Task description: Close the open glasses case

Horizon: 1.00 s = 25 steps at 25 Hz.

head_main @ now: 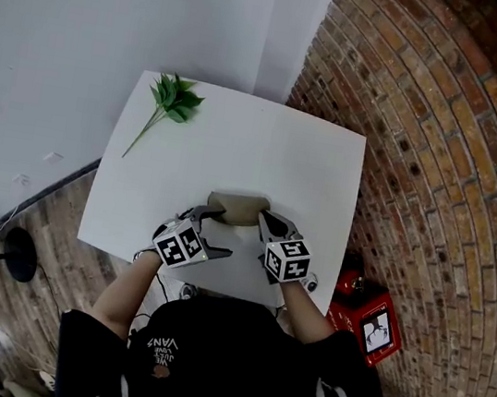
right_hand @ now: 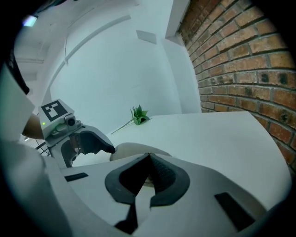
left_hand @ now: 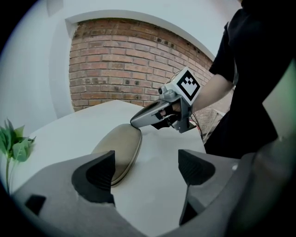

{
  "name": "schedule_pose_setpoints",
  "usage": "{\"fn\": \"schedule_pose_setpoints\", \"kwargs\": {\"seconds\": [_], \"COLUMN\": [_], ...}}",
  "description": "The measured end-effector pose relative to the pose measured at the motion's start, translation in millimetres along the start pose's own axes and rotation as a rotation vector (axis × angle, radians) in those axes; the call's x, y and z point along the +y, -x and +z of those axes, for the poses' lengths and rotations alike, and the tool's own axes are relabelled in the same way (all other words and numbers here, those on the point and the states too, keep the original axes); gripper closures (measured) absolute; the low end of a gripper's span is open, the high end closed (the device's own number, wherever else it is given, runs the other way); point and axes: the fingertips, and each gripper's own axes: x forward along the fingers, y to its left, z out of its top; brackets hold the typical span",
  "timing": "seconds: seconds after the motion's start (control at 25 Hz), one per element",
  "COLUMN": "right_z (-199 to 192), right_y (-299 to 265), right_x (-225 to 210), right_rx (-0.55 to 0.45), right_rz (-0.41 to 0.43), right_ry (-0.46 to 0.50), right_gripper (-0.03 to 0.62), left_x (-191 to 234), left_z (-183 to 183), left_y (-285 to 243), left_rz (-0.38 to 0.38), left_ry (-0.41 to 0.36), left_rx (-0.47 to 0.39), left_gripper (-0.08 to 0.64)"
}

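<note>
left fingers (left_hand: 95, 178) apart at glasses case (left_hand: 119, 149) edge, right fingers (right_hand: 164, 173) together

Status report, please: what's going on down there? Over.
Left gripper open beside glasses case. Right gripper shut, at its other end. Case looks closed. Nothing in the way.

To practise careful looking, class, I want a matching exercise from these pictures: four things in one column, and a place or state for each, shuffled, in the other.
Things:
1. glasses case
2. green sprig
3. left gripper
4. right gripper

Places or states:
A. jaws together
B. at a far corner of the table
C. jaws apart
D. lying between the two grippers

Pairs: 1-D, 2-B, 3-C, 4-A
</note>
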Motion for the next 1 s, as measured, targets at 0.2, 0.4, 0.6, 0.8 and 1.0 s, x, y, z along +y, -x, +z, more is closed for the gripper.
{"fn": "schedule_pose_setpoints", "kwargs": {"seconds": [0.2,0.4,0.6,0.8,1.0], "right_z": [-1,-1,-1,-1,-1], "right_y": [-1,-1,-1,-2,-1], "right_x": [-1,0,-2,-3,-4], "right_rx": [0.011,0.016,0.019,0.021,0.016], "right_rz": [0.011,0.003,-0.004,-0.009,-0.022], "right_ry": [-0.045,-0.034,-0.028,-0.030,-0.059], "right_gripper": [0.592,0.592,0.592,0.592,0.592], "left_x": [4,8,7,9,9], "left_z": [-6,-8,-13,-14,-15], "left_y": [-6,-6,-10,-10,-8], "left_rz": [0.032,0.052,0.053,0.060,0.090], "left_ry": [0.014,0.000,-0.010,-0.028,-0.114], "left_rx": [-0.002,0.030,0.065,0.064,0.087], "left_gripper": [0.158,0.212,0.202,0.222,0.246]}}
